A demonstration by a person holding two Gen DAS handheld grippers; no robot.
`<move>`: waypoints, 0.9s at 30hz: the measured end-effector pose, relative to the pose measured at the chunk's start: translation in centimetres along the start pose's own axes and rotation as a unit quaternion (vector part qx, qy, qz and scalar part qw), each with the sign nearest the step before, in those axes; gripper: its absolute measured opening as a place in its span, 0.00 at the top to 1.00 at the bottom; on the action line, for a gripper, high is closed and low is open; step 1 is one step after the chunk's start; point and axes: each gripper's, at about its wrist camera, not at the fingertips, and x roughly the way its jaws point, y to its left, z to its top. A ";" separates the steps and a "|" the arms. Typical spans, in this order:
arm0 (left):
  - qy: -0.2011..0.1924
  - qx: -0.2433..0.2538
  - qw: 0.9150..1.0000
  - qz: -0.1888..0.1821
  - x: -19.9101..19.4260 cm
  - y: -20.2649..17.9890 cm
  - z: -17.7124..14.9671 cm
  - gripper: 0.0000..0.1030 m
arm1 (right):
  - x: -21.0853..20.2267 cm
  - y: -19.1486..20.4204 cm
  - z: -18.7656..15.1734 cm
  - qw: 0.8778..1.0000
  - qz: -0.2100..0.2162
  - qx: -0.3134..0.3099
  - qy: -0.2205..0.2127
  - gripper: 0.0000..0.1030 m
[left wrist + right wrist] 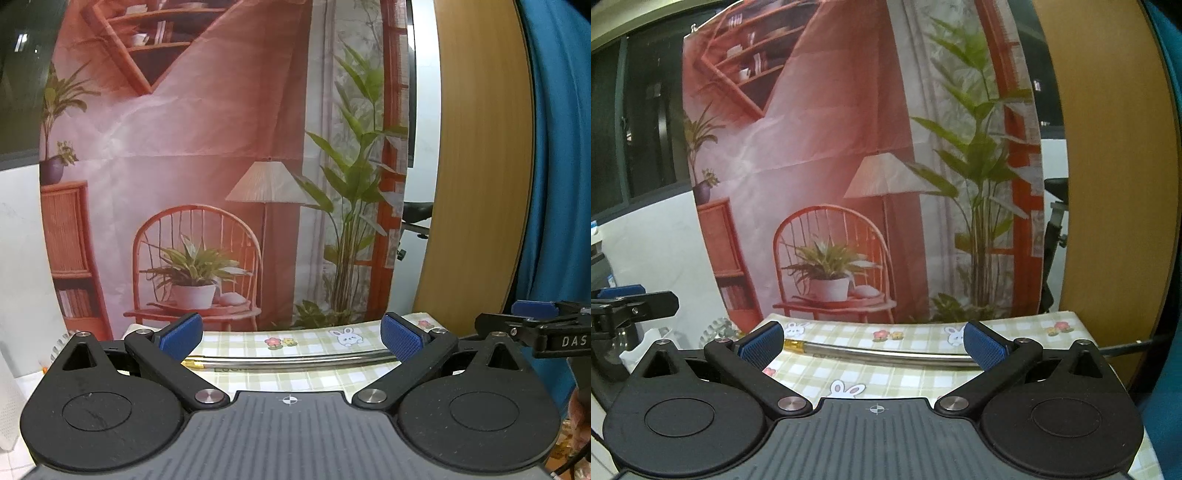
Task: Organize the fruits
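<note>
Soft, even indoor light with a pinkish wash at the centre, strong fisheye bending toward the frame edges, upper left corners dim, and slight softness throughout both views.

Black two-finger left tool with blue ribbed pads, jaws spread wide and gripping nothing, held level over a table under a green-and-white checked cloth with rabbit and flower prints. A curved silver metal tube with a brass-coloured end lies on the cloth, running crosswise between the two pads. Behind the table hangs a printed backdrop of a red room with chair, lamp and potted plants; a light wooden panel stands beside it, and a second black tool with a blue pad enters at the right edge.
</note>
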 end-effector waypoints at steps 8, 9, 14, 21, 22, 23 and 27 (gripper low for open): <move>-0.005 0.007 1.000 0.008 -0.5 -0.2 0.0 0.00 | -0.5 -0.3 0.1 1.000 -0.002 0.005 -0.012 0.00; -0.004 0.007 1.000 0.008 -0.5 -0.3 0.1 0.00 | -0.6 -0.3 0.1 1.000 -0.002 0.003 -0.014 0.00; -0.004 0.002 1.000 0.007 -0.8 -0.3 0.1 0.00 | -0.9 -0.1 0.1 1.000 -0.007 -0.003 -0.020 0.00; -0.002 0.001 1.000 0.007 -0.8 -0.1 0.2 0.00 | -1.2 0.1 0.0 1.000 -0.012 -0.005 -0.025 0.00; -0.001 0.001 1.000 0.008 -0.8 -0.1 0.3 0.00 | -1.2 0.1 0.0 1.000 -0.013 -0.005 -0.026 0.00; -0.001 0.001 1.000 0.009 -0.8 -0.1 0.3 0.00 | -1.3 0.1 0.1 1.000 -0.014 -0.006 -0.026 0.00; 0.000 -0.001 1.000 0.009 -0.9 0.0 0.4 0.00 | -1.3 0.2 0.1 1.000 -0.014 -0.007 -0.027 0.00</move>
